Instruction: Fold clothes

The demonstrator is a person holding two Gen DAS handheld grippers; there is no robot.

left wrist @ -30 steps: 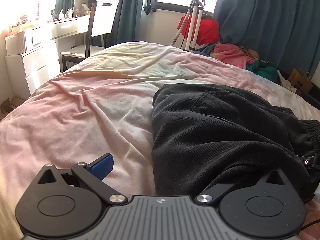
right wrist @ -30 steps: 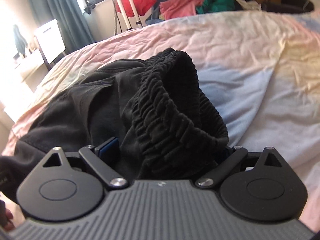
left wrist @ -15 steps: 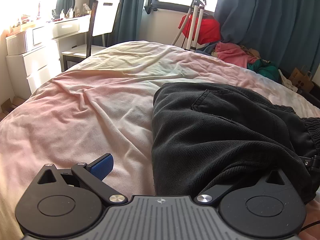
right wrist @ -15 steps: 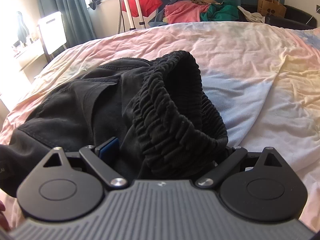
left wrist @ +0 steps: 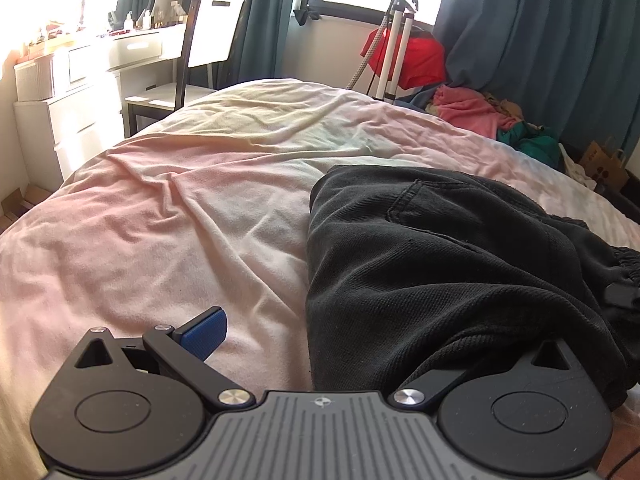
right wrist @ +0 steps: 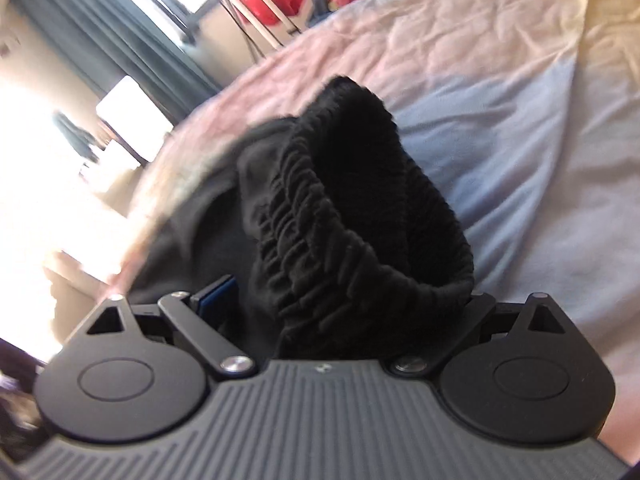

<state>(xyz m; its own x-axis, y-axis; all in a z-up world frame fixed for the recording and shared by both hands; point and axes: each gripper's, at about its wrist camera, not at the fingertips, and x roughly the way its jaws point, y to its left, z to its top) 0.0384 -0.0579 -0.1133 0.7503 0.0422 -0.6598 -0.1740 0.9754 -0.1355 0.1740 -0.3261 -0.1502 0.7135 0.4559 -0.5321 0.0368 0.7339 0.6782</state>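
Black trousers (left wrist: 440,264) lie bunched on the pastel bedspread (left wrist: 180,208), a back pocket facing up. My left gripper (left wrist: 360,340) stands with jaws wide apart; its blue left pad (left wrist: 204,332) rests on bare sheet, and its right finger is hidden under the trousers' near edge. In the right wrist view the trousers' elastic waistband (right wrist: 340,216) stands up bunched between the fingers of my right gripper (right wrist: 340,304), which grips it; only its blue left pad (right wrist: 218,296) shows. This view is tilted and blurred.
A white chair (left wrist: 200,52) and white desk with drawers (left wrist: 80,80) stand left of the bed. A tripod (left wrist: 396,40), a red bag (left wrist: 416,60) and a pile of pink and green clothes (left wrist: 480,116) lie beyond the far edge, before blue curtains.
My right gripper has rolled and swung with the waistband in it; its view is now tilted and blurred. My left gripper and the trousers beside it have barely moved.
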